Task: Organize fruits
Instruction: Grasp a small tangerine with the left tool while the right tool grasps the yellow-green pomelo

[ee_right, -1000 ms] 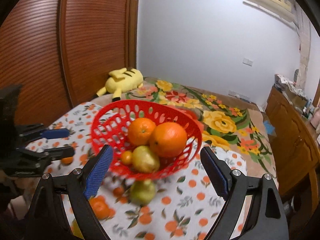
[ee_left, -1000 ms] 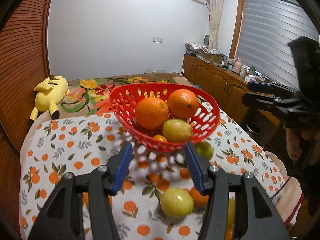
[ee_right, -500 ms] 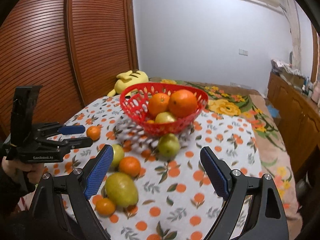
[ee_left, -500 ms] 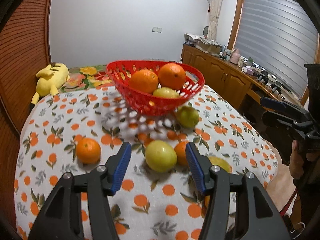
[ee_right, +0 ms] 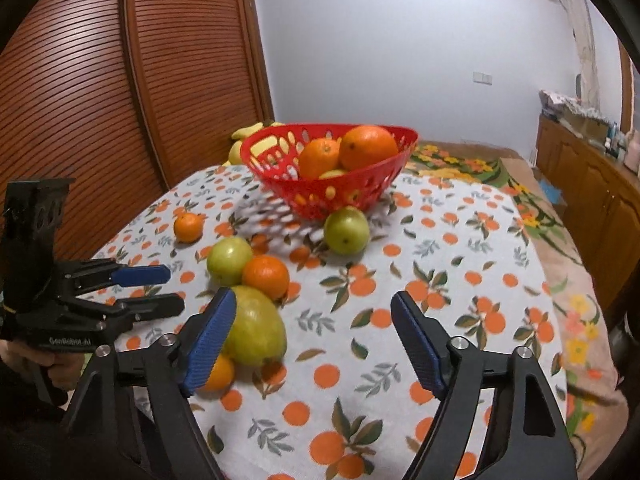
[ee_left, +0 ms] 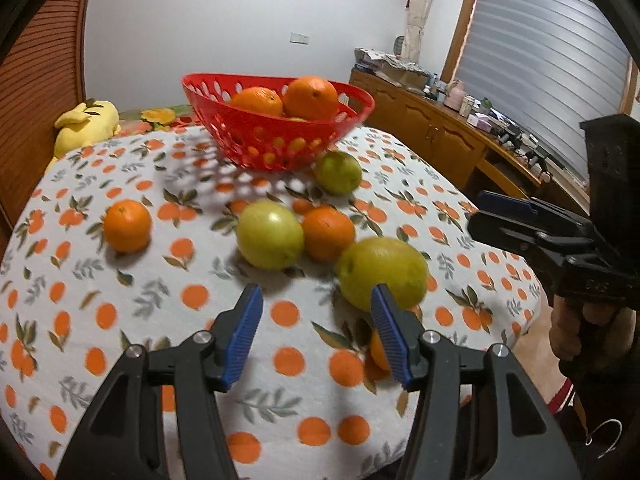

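A red basket (ee_left: 276,136) (ee_right: 332,184) with oranges and a pale fruit stands at the far side of the orange-print tablecloth (ee_left: 100,280). Loose fruits lie in front of it: a small orange (ee_left: 127,225), a green fruit (ee_left: 270,234), an orange (ee_left: 328,233), a big yellow-green fruit (ee_left: 382,272) (ee_right: 256,330) and another green fruit (ee_left: 338,172). My left gripper (ee_left: 316,300) hangs open and empty, its right finger just in front of the big fruit. My right gripper (ee_right: 316,308) has its jaws closing on nothing; the big fruit lies behind its left finger.
A small orange (ee_right: 218,374) sits half hidden behind the right gripper's left finger. A yellow plush toy (ee_left: 86,126) lies past the table's far left edge. Slatted wooden doors (ee_right: 120,100) stand on the left, and a low wooden cabinet (ee_left: 432,136) on the right.
Both grippers have drawn back from the basket and sunk toward the tablecloth. The loose fruits now lie close to the fingers. The right jaws stand narrower than before.
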